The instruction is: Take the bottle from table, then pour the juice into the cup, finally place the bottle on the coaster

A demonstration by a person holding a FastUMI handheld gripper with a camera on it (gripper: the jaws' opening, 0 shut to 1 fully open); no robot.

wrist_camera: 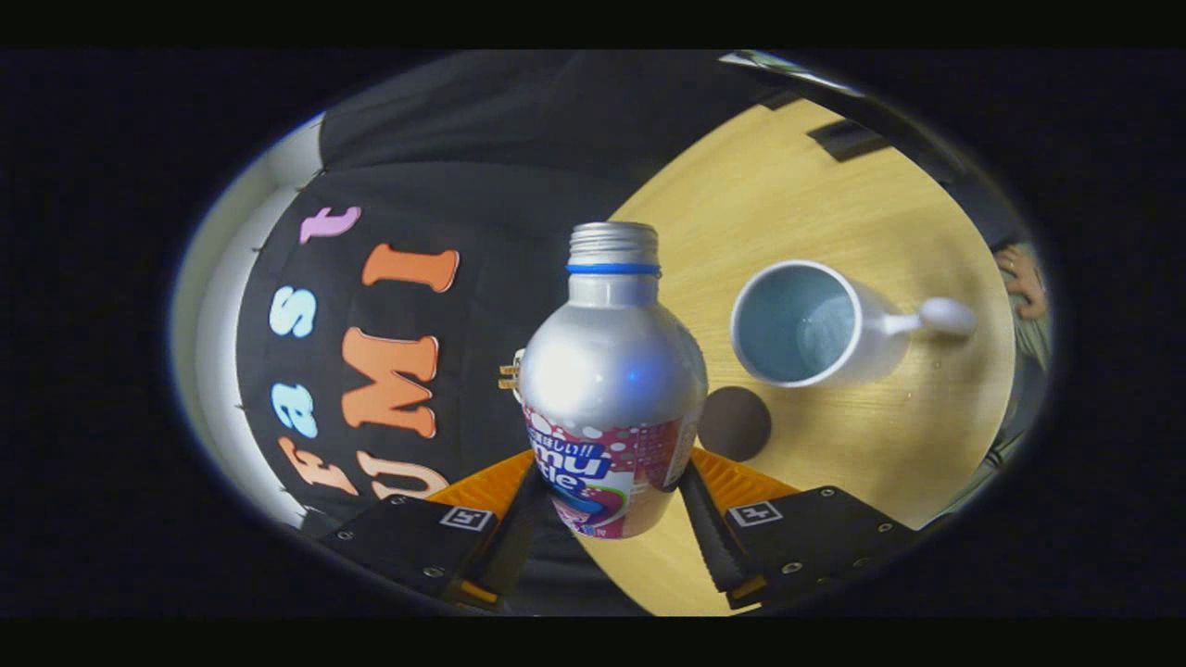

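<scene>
A silver bottle [611, 371] with a pink and blue label and an uncapped threaded neck is held between the fingers of my gripper [607, 496], which is shut on its lower body. The whole view is rolled, so the wooden table [788, 185] slants beyond the bottle. A white cup [811, 324] with a pale blue inside and a handle stands on the table past the right finger, its mouth to the right of the bottle's neck. A dark round coaster [734, 423] lies on the table between the bottle and the cup.
The black booth wall rises behind the bottle on the left. A person's hand [1022, 278] and sleeve show at the table's far side beyond the cup. A dark flat object [848, 139] lies near the table's distant edge.
</scene>
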